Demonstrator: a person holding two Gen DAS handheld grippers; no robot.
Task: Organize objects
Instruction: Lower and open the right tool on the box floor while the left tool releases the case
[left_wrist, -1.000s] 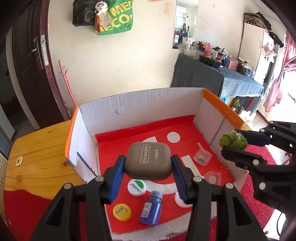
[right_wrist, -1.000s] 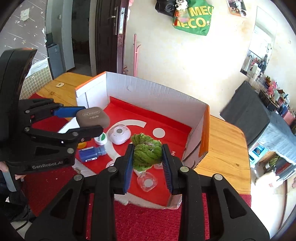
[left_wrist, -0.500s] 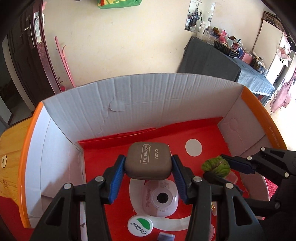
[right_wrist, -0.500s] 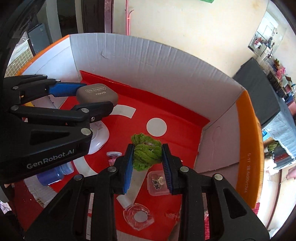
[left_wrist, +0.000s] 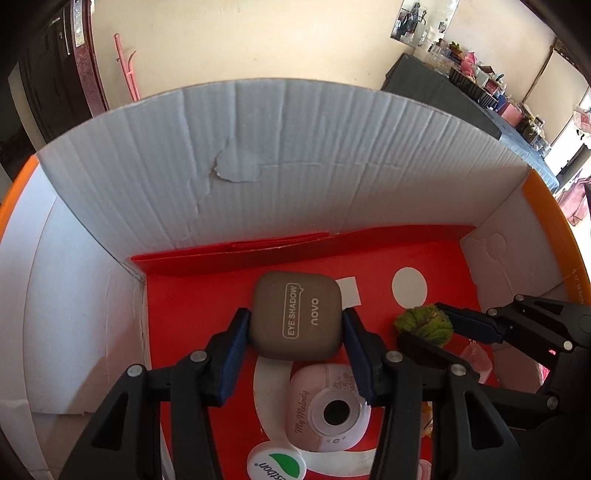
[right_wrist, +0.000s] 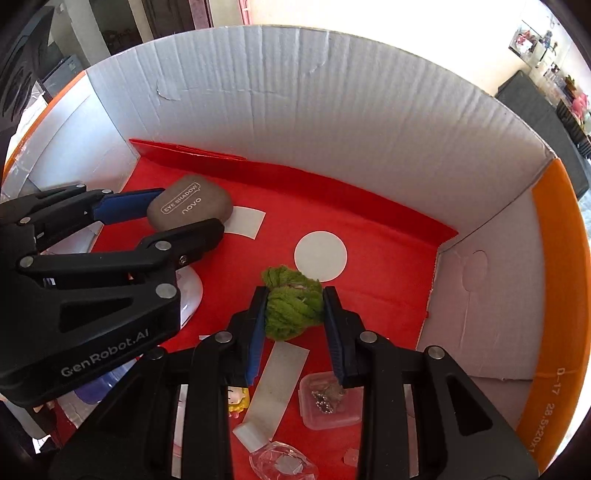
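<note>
My left gripper (left_wrist: 296, 338) is shut on a taupe eye shadow case (left_wrist: 295, 314) and holds it low inside the cardboard box (left_wrist: 280, 173), near its back left corner. It also shows in the right wrist view (right_wrist: 190, 206). My right gripper (right_wrist: 295, 306) is shut on a green yarn ball (right_wrist: 291, 310), held over the red box floor near the middle right. The ball also shows in the left wrist view (left_wrist: 424, 326).
On the box floor lie a pink My Melody toy camera (left_wrist: 328, 410), a white lid with a green logo (left_wrist: 275, 467), a clear small case with metal bits (right_wrist: 327, 400), a clear round container (right_wrist: 282, 463) and a small yellow figure (right_wrist: 236, 400). High white walls surround the floor.
Both grippers have moved forward and down from above the front edge into the box, each keeping hold of its object. The back wall is now much closer.
</note>
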